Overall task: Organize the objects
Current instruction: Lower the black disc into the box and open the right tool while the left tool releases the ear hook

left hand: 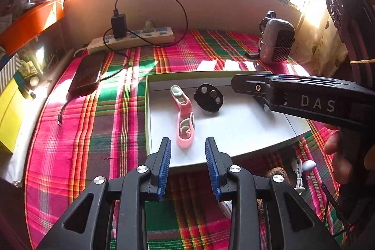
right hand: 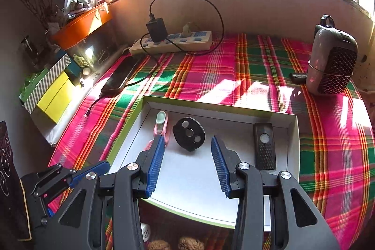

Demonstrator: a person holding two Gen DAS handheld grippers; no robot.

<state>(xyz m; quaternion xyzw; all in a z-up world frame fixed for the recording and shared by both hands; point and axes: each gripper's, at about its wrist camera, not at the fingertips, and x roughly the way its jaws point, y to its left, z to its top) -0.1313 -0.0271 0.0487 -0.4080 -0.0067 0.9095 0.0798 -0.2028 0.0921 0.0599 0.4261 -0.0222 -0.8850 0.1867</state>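
Note:
A shallow white box (left hand: 234, 132) with a green rim lies on the plaid cloth; it also shows in the right wrist view (right hand: 192, 177). In it lie a pink device (left hand: 184, 116), a black disc with three holes (left hand: 208, 97) and a black rectangular remote (right hand: 264, 147). The disc (right hand: 188, 134) and the pink device (right hand: 160, 124) also show in the right wrist view. My left gripper (left hand: 187, 165) is open and empty, just short of the pink device. My right gripper (right hand: 187, 168) is open and empty above the box, near the disc.
A power strip (right hand: 173, 42) with a charger, a phone (right hand: 121, 76), and a grey fan heater (right hand: 332, 62) stand at the back. Boxes (right hand: 54, 95) line the left edge. Walnuts (right hand: 187, 244) and a white cable (left hand: 301, 170) lie in front of the box.

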